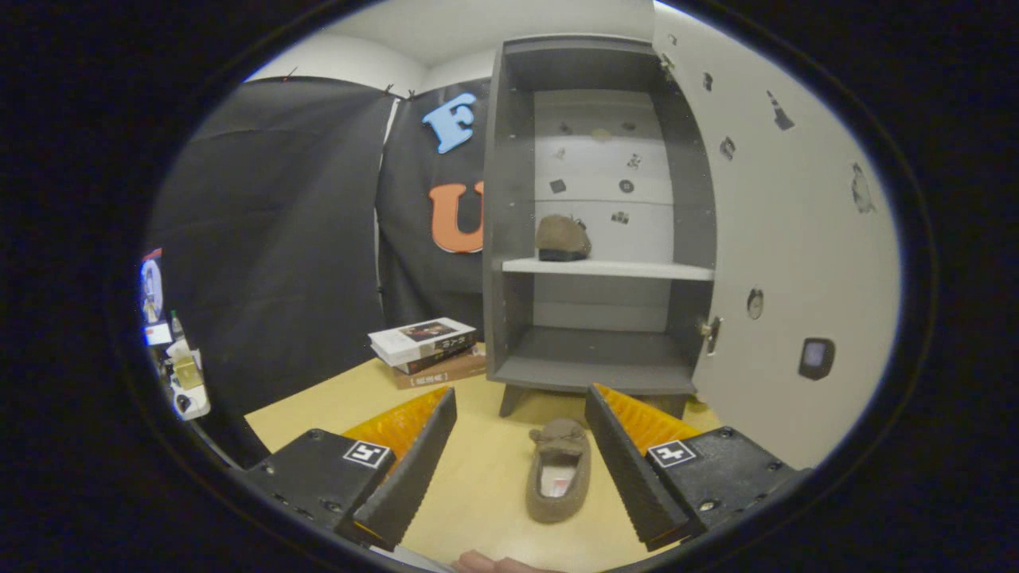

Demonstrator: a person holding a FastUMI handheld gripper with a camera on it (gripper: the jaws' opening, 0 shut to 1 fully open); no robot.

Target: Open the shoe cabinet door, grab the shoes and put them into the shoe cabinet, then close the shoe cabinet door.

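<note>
The grey shoe cabinet (pixel 509 239) stands open ahead on the pale wooden table (pixel 318 410). Its white door (pixel 796 263) is swung wide to the right, with a small knob on its inner edge. One brown slipper (pixel 562 238) rests on the white middle shelf (pixel 637 270). A second brown slipper (pixel 559 471) lies on the table, toe toward the cabinet, between my fingers and below them. My gripper (pixel 521 398) is open, its fingers spread to either side of that slipper without touching it.
A stack of books (pixel 430 350) lies on the table left of the cabinet. The cabinet's bottom shelf (pixel 593 366) is bare. Small clutter sits off the table's far left. A bit of a hand (pixel 493 563) shows just behind the fingers.
</note>
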